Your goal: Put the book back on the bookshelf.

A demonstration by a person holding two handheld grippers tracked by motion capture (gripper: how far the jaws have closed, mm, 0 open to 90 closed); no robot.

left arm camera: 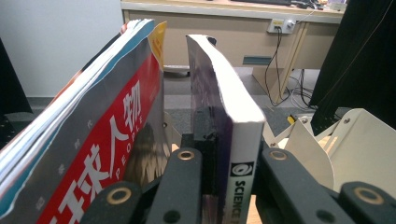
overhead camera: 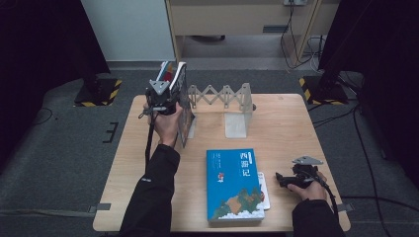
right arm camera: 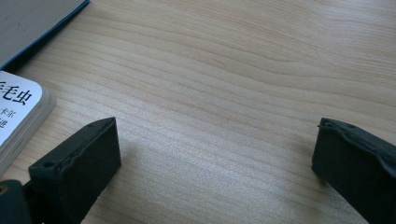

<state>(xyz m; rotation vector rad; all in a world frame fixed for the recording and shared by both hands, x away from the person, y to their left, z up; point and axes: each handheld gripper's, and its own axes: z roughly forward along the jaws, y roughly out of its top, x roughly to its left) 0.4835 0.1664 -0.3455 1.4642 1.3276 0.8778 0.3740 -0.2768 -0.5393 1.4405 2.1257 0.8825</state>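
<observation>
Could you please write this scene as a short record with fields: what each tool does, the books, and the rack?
left tool: shut on the purple book, holding it upright by its spine
neighbour: red magazine, standing just beside the purple book
rack: white expanding book rack at the table's far side
right tool: open, nothing between the jaws, low over the wooden table
lying flat: blue book, a small white book partly under it

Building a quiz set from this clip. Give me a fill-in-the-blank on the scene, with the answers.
1. The left gripper is shut on an upright ____.
2. The right gripper rests above bare table with its jaws ____.
3. The blue book lies ____ on the table.
4. The magazine beside the held book has a ____ cover band.

Missing words: book; open; flat; red
</observation>
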